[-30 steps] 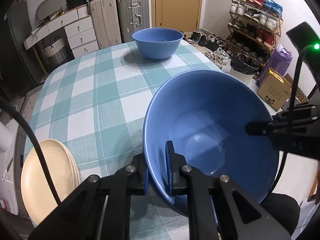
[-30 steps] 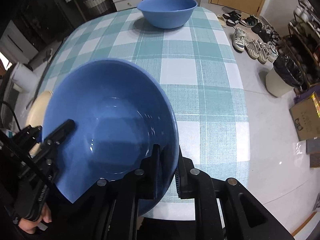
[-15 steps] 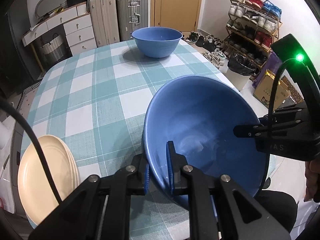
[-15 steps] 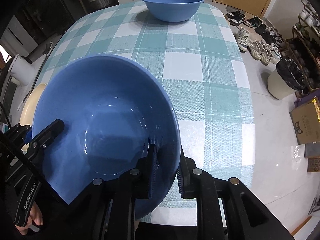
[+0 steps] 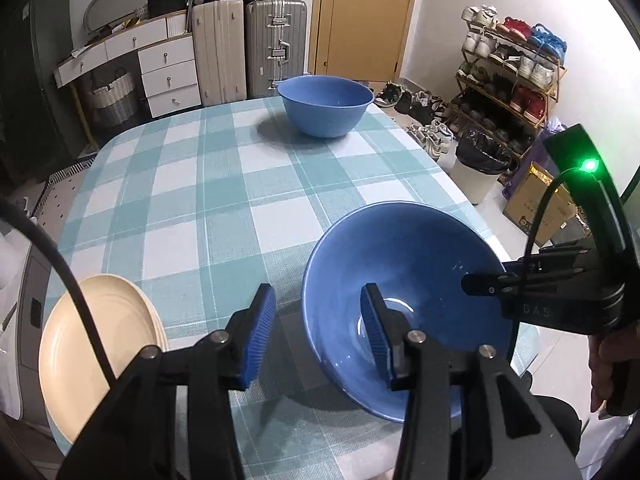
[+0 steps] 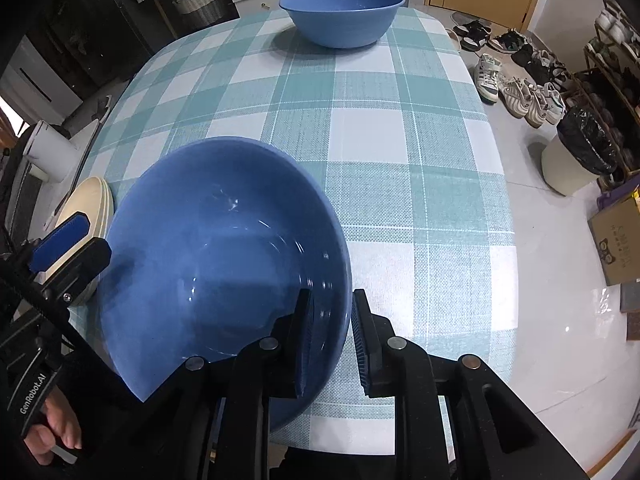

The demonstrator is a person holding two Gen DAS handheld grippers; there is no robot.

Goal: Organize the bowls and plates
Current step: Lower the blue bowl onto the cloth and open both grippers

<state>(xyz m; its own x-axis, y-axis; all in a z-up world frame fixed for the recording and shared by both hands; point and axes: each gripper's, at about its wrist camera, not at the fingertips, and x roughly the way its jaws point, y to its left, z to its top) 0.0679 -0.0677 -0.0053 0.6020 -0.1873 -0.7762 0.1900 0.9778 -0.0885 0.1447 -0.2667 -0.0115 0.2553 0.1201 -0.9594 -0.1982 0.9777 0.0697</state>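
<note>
My left gripper is opening off the near blue bowl, its rim between unpressed pads, leaving my right gripper clenched on it above the table edge.

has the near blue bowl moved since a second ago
Yes. In the left wrist view the near blue bowl has dropped lower against the checked tablecloth, farther from the far blue bowl, and now looks set down.
</note>
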